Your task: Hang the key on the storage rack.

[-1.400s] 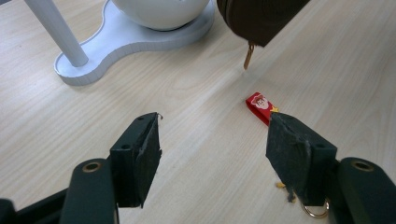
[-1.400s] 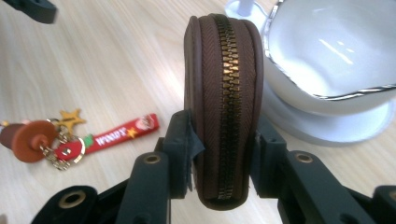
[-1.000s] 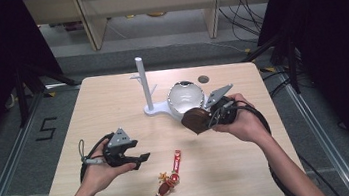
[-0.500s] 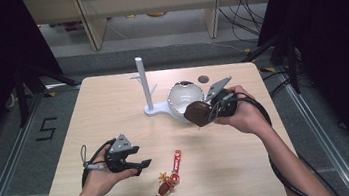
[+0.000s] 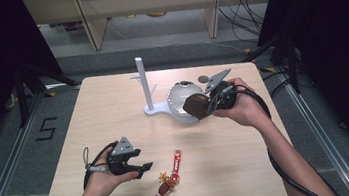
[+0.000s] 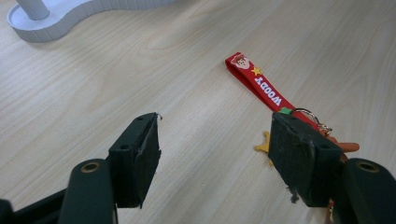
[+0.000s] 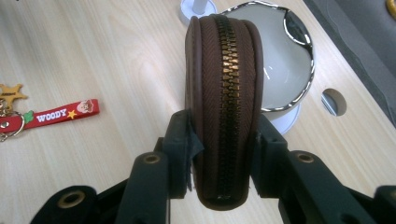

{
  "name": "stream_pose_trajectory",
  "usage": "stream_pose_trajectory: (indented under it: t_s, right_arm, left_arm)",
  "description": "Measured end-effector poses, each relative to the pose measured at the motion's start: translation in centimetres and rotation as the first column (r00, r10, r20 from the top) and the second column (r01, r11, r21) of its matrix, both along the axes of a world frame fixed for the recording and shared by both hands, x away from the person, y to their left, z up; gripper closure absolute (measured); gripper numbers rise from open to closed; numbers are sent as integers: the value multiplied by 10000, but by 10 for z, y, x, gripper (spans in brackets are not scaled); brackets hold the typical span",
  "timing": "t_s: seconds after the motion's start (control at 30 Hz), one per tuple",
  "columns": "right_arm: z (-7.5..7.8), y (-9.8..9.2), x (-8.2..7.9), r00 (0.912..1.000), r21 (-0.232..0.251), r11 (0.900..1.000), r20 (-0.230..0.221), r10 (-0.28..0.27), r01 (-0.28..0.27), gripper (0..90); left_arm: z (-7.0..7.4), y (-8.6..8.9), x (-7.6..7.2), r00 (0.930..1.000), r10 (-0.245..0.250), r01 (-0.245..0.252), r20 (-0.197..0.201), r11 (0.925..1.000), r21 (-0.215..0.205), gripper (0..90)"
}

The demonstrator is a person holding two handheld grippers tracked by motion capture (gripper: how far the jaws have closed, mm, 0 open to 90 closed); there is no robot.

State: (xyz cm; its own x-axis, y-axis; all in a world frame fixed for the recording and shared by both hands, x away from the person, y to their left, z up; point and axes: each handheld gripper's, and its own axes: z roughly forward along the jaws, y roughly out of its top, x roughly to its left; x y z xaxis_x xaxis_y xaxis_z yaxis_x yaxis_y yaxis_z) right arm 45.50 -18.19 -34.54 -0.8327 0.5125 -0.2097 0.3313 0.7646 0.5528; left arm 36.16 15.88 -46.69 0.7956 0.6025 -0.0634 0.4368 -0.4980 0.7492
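Two grippers are at work over one table [image 5: 112, 100]: the right gripper [image 5: 207, 103] pinches one brown zipped pouch [image 7: 224, 93] edge-up between its pads, held above the tabletop just beside the one white bowl [image 5: 178, 99] on the white stand [image 5: 143, 84]. The left gripper [image 5: 138, 167] rests with jaws spread and nothing between them, near one red Woody keychain [image 6: 261, 86].

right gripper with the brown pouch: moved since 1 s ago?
Yes. In the high view the right gripper, shut on the brown pouch, has shifted up the picture and slightly right, now overlapping the white bowl beside the white stand.
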Motion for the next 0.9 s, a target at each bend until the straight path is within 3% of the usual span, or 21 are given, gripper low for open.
stream_pose_trajectory:
  t_s: [0.23,0.4,0.43,0.6,0.9]
  right_arm:
    - [6,3,9,10000,-101,9999,-12,-6,6,653]
    - [10,7,15,9999,-175,9998,111,101,-99,653]
    - [12,8,17,9995,-201,9995,172,248,-245,653]
    - [18,11,23,9993,-190,9998,360,116,-109,653]
    - [21,17,35,9989,-132,9999,454,85,-79,652]
  left_arm:
    - [-1,0,0,10000,33,-33,5,10000,61,330]
    - [-2,0,-1,9999,133,-134,-80,9998,-141,330]
    - [-2,1,0,10000,43,-43,-90,10000,4,330]
    - [-5,0,-1,9999,122,-123,-113,9999,-113,330]
    - [-5,1,-1,9999,58,-57,-125,9999,87,330]
